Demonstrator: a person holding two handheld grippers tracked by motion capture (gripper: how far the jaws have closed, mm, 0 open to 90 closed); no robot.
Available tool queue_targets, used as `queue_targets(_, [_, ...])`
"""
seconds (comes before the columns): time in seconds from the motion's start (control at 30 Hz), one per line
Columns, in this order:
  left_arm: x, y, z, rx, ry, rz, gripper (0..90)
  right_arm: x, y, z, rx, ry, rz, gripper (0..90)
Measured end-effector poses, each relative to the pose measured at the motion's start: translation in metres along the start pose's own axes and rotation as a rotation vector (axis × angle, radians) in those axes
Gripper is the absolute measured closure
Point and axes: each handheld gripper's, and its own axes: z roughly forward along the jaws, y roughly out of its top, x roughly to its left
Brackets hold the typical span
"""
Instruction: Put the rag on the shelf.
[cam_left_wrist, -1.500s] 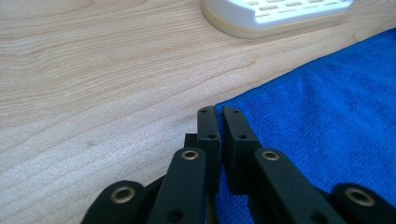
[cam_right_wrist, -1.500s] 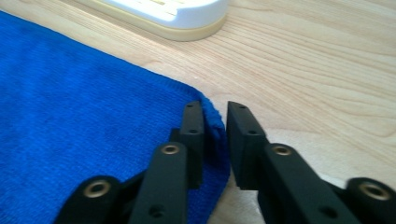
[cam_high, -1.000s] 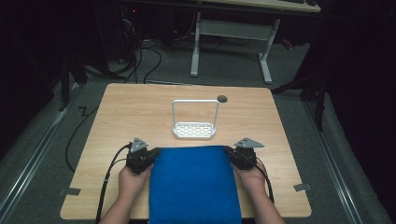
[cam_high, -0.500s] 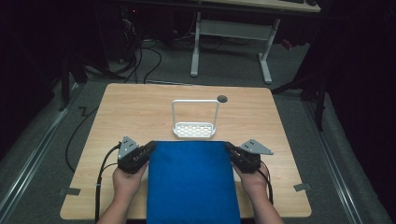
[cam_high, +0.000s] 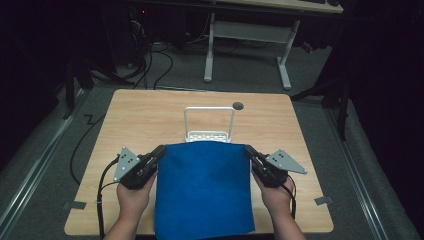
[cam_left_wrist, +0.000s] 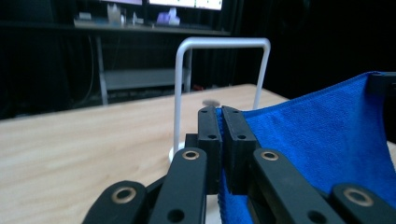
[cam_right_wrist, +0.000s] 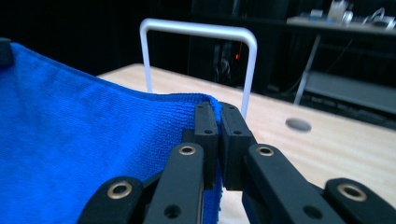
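already both far corners of the blue towel (cam_high: 202, 190) were taken up. the left gripper (cam_high: 158, 153) was clenched on the towel's far left corner, its two black jaws pressed together with blue cloth pinched between them in the left gripper view (cam_left_wrist: 222, 122). the right gripper (cam_high: 249, 153) was clamped the same way on the far right corner, the hem caught at the jaw tips in the right gripper view (cam_right_wrist: 218, 113).

the towel itself hung between the two grippers as a taut sheet, its far edge held level above the wooden table (cam_high: 150, 115) and its near end running down toward the person's side, out past the bottom of the high view. whether that near end lay on the table i could not tell.

just beyond the held edge stood the white rack (cam_high: 209, 122), a bent-tube frame rising from a perforated base, with its top bar bare. the towel's far edge was near the base but not touching the bar.

by my reading, the grasp and the lift were done, and the work looked roughly at its middle. what was left, as i judged it, was to carry the edge forward over the top bar, let the cloth settle on both sides, and then let go of both corners.
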Motion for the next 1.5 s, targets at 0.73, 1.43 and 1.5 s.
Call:
queue_targets(0.73, [-0.030,0.040,-0.031,-0.179,-0.046,0.075,87.0,0.020,0.045,-0.046,-0.215,0.008,-0.072,88.0])
queue_targets(1.43, [-0.007,0.098,-0.009,-0.154,-0.008,0.136,87.3,-0.001,0.096,-0.029,-0.251,-0.007,-0.064,88.3])
queue_targets(1.5, [-0.003,0.101,-0.005,-0.143,0.006,0.135,87.3,-0.001,0.097,-0.027,-0.247,-0.011,-0.068,88.3])
